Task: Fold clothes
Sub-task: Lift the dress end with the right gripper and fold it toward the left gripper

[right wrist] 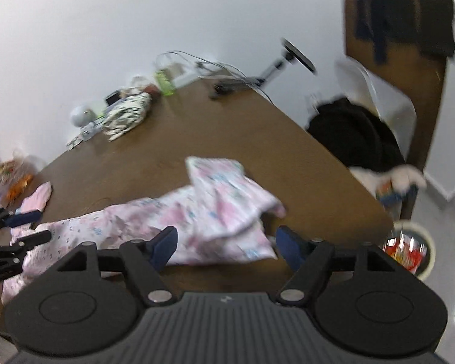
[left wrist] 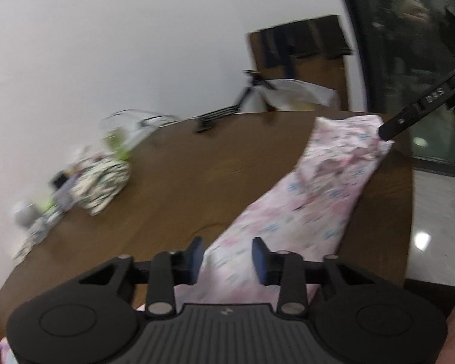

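My right tongs (right wrist: 224, 247) stand spread and empty; my left tongs (left wrist: 227, 257) sit part-open over the pink garment (right wrist: 197, 212), gripping nothing. It lies on the tabletop (right wrist: 227, 139), one end folded over; more folding remains.

Two tongs (right wrist: 224, 245) are counted, one pink floral garment (right wrist: 215, 203), one black-and-white patterned cloth (right wrist: 127, 115), one table (right wrist: 215, 127) and one phone stand (right wrist: 276, 66).
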{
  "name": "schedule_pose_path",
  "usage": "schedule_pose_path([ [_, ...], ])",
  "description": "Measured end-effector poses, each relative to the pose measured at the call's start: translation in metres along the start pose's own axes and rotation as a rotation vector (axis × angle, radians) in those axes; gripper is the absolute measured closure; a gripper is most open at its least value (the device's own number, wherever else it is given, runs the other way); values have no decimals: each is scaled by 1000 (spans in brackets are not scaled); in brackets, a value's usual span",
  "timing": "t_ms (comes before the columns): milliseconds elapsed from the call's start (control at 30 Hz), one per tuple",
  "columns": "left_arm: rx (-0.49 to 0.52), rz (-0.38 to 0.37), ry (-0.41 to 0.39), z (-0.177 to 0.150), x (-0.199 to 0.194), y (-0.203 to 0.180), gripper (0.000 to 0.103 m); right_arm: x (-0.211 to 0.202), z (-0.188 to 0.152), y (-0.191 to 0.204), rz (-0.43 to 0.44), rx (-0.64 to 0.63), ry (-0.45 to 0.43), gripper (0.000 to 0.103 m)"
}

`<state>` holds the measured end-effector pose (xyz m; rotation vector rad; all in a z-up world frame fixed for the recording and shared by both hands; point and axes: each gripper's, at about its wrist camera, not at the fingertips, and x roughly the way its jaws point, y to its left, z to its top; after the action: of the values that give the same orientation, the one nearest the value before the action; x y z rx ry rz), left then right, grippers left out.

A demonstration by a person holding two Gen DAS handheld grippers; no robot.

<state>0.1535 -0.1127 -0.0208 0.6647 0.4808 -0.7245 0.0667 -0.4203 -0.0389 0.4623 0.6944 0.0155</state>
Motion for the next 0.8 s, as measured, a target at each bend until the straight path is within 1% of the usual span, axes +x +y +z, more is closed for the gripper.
schedule_pose_path([
  [67,18,-32,8,10,17,-8,78,5,-4,-11,23,74,15,31],
  [133,21,-64,20,21,34,-13,84,8,-4,-17,87,133,19,32],
  [167,13,-75,22,26,41,-14,85,11,-3,-19,106,166,19,33],
  [267,-20,-94,14,41,61,-17,85,18,0,-16,122,228,16,34],
  [367,-35,-126,5,51,75,-22,85,23,0,-13,116,271,-5,34],
  [500,21,-172,41,51,89,-43,86,31,-1,-17,140,328,-28,39],
  [533,31,-177,47,49,91,-48,91,34,-1,-18,149,341,-31,47],
  [567,37,-177,45,47,92,-51,92,36,0,-19,149,346,-29,52],
  [633,42,-171,44,47,93,-54,92,41,3,-21,143,345,-22,67],
  [667,43,-169,42,46,93,-55,92,42,4,-22,139,343,-22,72],
  [700,43,-167,41,47,93,-56,93,43,5,-22,135,340,-21,82],
  [733,42,-165,40,47,94,-56,93,43,7,-21,130,328,-31,86],
  [800,32,-162,37,49,96,-57,92,41,12,-18,119,295,-58,90],
])
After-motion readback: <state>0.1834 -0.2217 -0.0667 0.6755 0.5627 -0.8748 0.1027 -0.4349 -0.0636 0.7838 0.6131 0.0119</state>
